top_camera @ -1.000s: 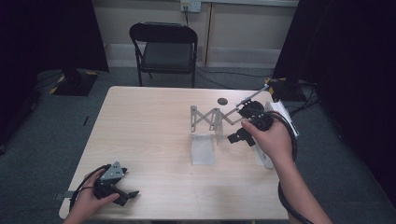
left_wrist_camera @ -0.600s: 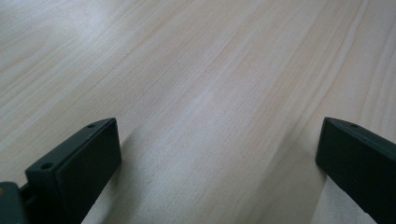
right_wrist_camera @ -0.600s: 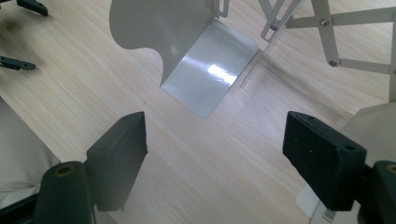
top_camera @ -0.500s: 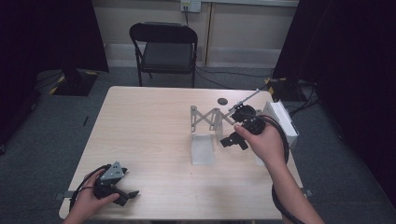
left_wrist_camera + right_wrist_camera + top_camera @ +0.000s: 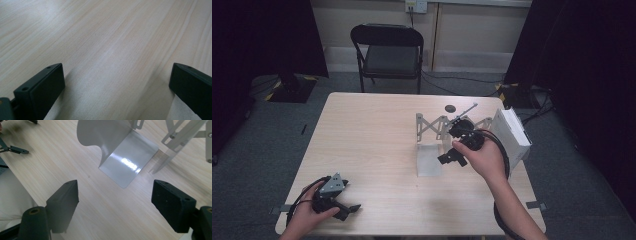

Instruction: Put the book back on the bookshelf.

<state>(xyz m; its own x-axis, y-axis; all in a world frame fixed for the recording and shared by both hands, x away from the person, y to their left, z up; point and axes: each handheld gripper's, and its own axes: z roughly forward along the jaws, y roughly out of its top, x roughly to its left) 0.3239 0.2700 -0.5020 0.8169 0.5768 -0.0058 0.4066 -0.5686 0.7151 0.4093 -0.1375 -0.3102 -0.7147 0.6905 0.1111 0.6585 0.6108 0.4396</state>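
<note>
Since the earlier frames, the right gripper [image 5: 451,158] had travelled leftward and a little toward the person, away from the white rectangular box [image 5: 512,136] at the table's right edge, and now hung over the wood just beside the glossy grey bent metal sheet [image 5: 429,159]. The left gripper [image 5: 343,210] had stayed where it was, near the front left corner of the pale wooden table [image 5: 367,135].

In the right gripper view, the two black jaws stood wide apart with nothing between them but bare tabletop. The bent sheet [image 5: 130,160] lay just ahead of them, its flat part resting on the wood and its other part rising upright with a curved edge. To the right of it stood the pale grey scissor-lattice metal arm [image 5: 185,135], whose crossed bars ran in the high view from the sheet's far end toward the white box [image 5: 447,125]. The box stood on edge, and whether anything was inside it could not be told. A small dark round disc [image 5: 450,108] lay on the table beyond the lattice, well apart from both grippers.

In the left gripper view, the jaws were likewise spread wide over bare wood grain [image 5: 112,50], empty, with the person's hand wrapped around the gripper's body in the high view. A black folding chair [image 5: 391,55] stood beyond the table's far edge.
</note>
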